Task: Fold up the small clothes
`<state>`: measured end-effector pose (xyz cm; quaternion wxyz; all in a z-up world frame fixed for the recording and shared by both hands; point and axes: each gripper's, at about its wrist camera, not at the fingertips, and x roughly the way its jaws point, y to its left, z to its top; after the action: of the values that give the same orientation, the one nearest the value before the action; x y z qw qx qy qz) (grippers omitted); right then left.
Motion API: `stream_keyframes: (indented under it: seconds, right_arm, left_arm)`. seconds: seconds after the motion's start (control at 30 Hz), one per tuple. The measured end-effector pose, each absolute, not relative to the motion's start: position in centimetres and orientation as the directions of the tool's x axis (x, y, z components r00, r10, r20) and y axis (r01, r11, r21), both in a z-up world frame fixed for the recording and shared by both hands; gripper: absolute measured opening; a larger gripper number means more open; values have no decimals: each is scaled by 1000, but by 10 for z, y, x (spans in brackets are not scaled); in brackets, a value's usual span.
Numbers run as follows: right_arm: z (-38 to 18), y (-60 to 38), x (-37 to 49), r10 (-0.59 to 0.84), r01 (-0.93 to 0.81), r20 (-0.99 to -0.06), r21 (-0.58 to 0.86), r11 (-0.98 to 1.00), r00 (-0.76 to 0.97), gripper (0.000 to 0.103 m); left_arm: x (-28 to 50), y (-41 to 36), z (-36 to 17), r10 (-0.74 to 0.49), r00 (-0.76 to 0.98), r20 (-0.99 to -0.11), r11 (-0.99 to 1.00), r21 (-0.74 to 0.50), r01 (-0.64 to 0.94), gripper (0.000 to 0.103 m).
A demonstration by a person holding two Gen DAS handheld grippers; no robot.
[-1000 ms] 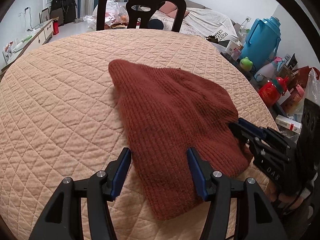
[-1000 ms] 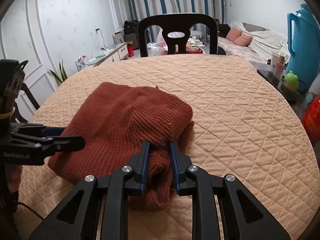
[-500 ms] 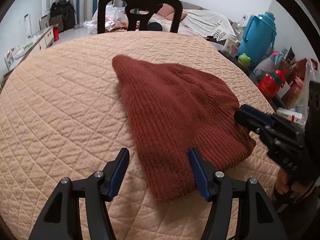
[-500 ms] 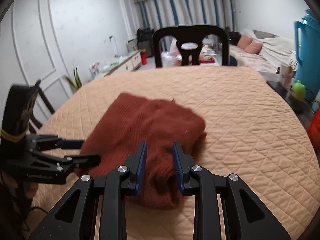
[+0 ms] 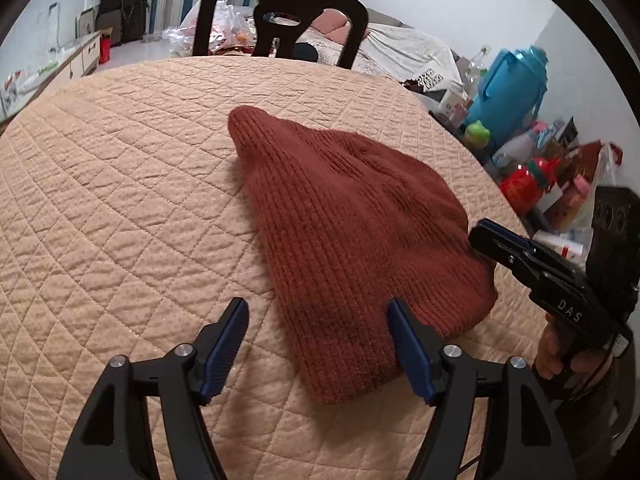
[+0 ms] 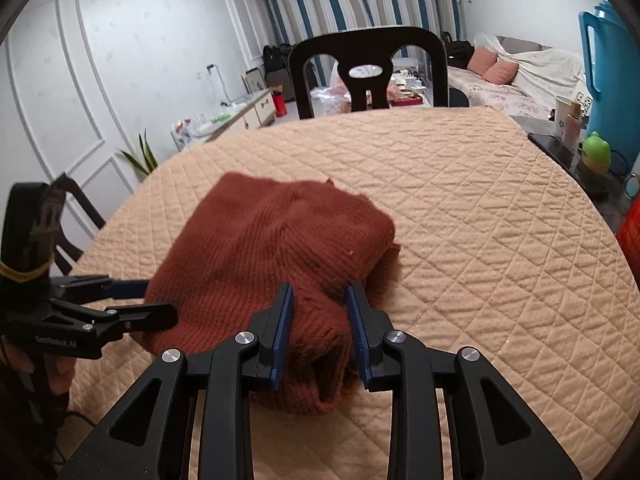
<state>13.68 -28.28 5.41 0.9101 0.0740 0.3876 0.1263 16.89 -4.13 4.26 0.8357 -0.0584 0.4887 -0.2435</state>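
Observation:
A rust-red knitted hat (image 5: 352,232) lies flat on the quilted peach table cover (image 5: 120,208). My left gripper (image 5: 318,320) is open just above the hat's near edge and holds nothing. My right gripper (image 6: 320,304) is open, its fingers on either side of a bunched fold at the hat's near corner (image 6: 316,344) without pinching it. The right gripper also shows at the hat's right edge in the left wrist view (image 5: 496,240). The left gripper shows at the left of the hat (image 6: 280,240) in the right wrist view (image 6: 152,300).
A black chair (image 5: 280,16) stands at the far side of the table. A blue jug (image 5: 508,88), bottles and boxes crowd a side surface to the right. The table edge runs close behind both grippers.
My right gripper has opened and let go of the hat's fold. Both grippers have drawn back a little from the hat, which now lies flatter.

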Motion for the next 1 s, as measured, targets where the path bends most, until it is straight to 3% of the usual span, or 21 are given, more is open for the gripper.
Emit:
stream_keyframes:
  seconds: [0.03, 0.17, 0.37, 0.6, 0.8, 1.0]
  right_arm:
    - [55, -285, 138, 286, -167, -685, 237, 957, 670, 45]
    - [56, -299, 144, 302, -129, -677, 294, 947, 672, 58]
    - [48, -311, 151, 292, -71, -693, 330, 941, 659, 59]
    - [49, -299, 144, 280, -106, -688, 285, 953, 670, 59]
    - [42, -270, 144, 236, -192, -725, 145, 971, 647, 59]
    - [42, -274, 146, 218, -182, -741, 131, 975, 635, 59]
  left_arm:
    - [171, -39, 43, -473, 405, -783, 872, -350, 342, 79]
    - [177, -33, 46, -513, 405, -757, 855, -406, 324, 81]
    - [180, -36, 48, -495, 430, -755, 866, -388, 315, 82]
    - [167, -56, 52, -320, 562, -763, 934, -154, 323, 84]
    - [165, -67, 46, -288, 573, -767, 931, -84, 356, 84]
    - [155, -70, 57, -250, 645, -722, 924, 21, 381, 84]
